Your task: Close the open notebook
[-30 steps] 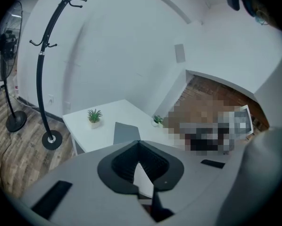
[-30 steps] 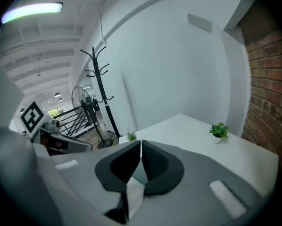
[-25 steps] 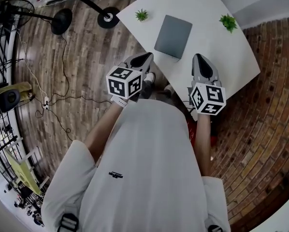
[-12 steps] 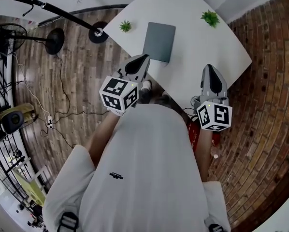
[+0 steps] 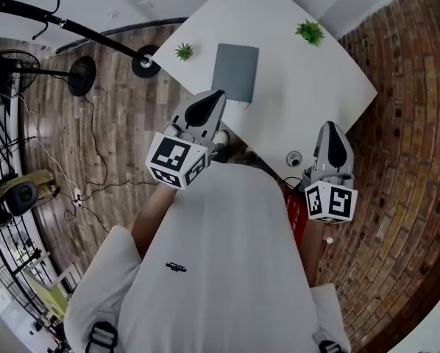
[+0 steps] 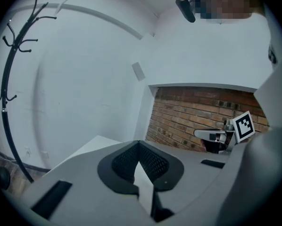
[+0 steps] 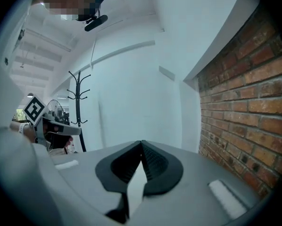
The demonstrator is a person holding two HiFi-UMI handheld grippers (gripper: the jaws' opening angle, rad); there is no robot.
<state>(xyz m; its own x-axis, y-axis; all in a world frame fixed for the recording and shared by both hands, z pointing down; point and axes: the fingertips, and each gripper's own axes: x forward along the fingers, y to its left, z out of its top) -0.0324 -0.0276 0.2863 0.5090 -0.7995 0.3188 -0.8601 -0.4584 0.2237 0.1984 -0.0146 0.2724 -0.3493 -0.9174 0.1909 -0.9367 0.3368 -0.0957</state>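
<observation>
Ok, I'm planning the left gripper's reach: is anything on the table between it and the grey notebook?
Nothing visible does. Only bare table lies between the left gripper and the notebook. The two small plants stand off to either side.

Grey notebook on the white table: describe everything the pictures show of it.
The grey rectangular notebook lies flat and closed on the white table. Only a plain matte cover with rounded corners shows, and no pages. A small pale bit juts from its near edge, too small to identify. The notebook sits just right of a small green potted plant, its near end close to the table's edge. Nothing but the table appears to touch it.
</observation>
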